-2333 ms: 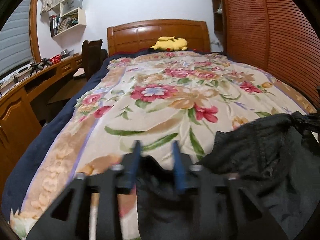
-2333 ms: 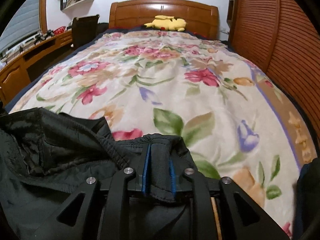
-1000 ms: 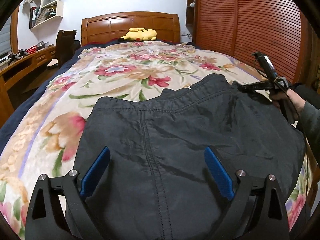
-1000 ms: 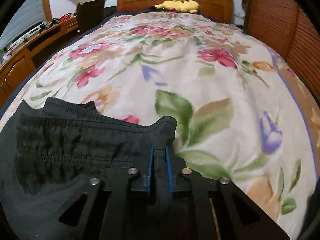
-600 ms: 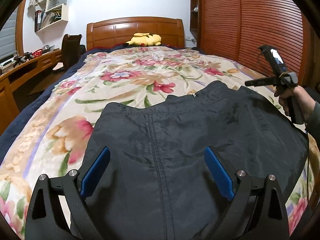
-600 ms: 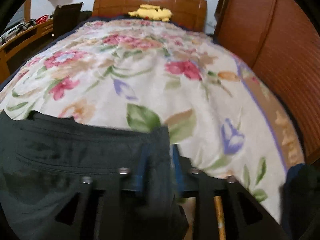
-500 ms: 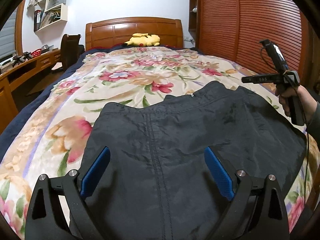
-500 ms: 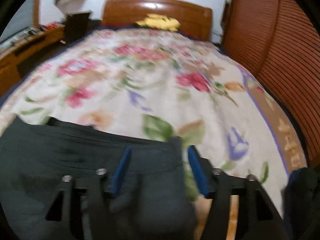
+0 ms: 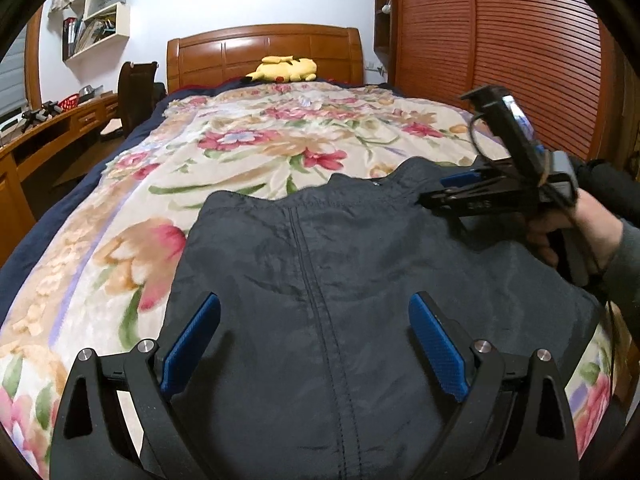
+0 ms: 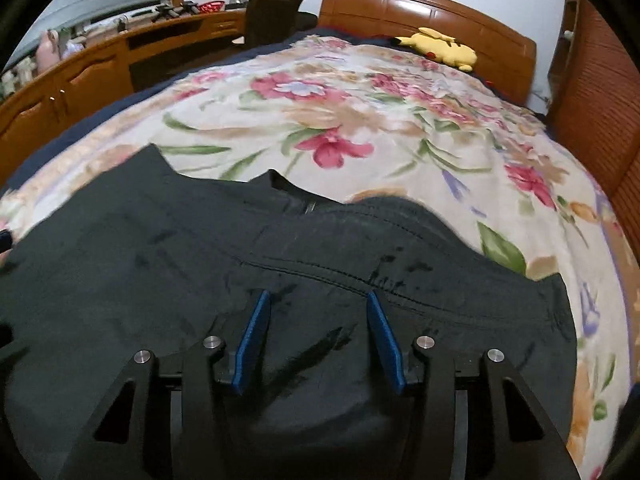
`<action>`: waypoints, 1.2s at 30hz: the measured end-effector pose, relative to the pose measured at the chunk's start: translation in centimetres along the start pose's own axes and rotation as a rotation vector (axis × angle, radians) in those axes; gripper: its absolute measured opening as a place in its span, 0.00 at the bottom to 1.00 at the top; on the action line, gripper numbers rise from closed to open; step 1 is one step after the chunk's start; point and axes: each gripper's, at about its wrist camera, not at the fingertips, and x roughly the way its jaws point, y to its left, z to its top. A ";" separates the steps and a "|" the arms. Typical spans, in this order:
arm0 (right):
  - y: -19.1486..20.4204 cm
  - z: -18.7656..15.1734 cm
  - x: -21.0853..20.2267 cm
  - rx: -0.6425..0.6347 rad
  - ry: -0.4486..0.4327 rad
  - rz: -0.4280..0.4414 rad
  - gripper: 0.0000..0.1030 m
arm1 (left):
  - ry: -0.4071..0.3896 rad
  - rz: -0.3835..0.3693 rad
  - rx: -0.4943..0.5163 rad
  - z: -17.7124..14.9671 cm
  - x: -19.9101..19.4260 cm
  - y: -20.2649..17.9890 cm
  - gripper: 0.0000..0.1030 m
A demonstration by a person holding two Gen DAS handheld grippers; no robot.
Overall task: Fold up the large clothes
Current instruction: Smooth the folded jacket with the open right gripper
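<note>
A large black garment lies spread flat on the near end of the flowered bedspread, its seam running away from me. My left gripper hovers just above it, open wide, blue pads apart with nothing pinched. In the left wrist view my right gripper, held in a person's hand, reaches in from the right over the garment's far edge. In its own view the right gripper is above the black garment. Its jaws are closing, and no cloth is gripped between the pads.
A yellow plush toy rests against the wooden headboard. A wooden desk and dark chair run along the bed's left side. Slatted wooden doors stand close on the right.
The right gripper let go of the garment's corner, opened, and swung left over the cloth. The left gripper stayed open and still.
</note>
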 end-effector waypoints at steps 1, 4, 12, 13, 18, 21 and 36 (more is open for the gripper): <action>-0.2 0.1 0.7 0.008 0.007 0.000 0.51 | 0.006 -0.008 -0.006 0.0 0.1 0.1 0.93; 0.2 0.1 2.9 0.001 0.029 -0.024 0.52 | 0.022 -0.011 -0.017 0.0 0.4 0.2 0.93; 2.4 1.0 2.0 -0.020 0.030 -0.045 0.54 | 0.054 -0.018 0.008 -0.4 0.7 -0.3 0.93; 2.5 1.0 2.0 -0.022 0.030 -0.045 0.55 | 0.052 -0.017 0.014 -0.5 0.6 -0.4 0.93; 2.6 0.8 1.3 -0.041 0.032 -0.051 0.60 | 0.053 -0.010 0.029 -0.8 0.3 -0.6 0.93; 3.0 0.7 0.9 -0.067 0.034 -0.075 0.60 | 0.049 -0.024 0.012 -1.3 -0.4 -0.6 0.93; 6.5 -6.2 -12.9 -0.026 -0.071 0.040 0.60 | 0.020 -0.020 -0.018 -3.9 -3.7 -0.9 0.93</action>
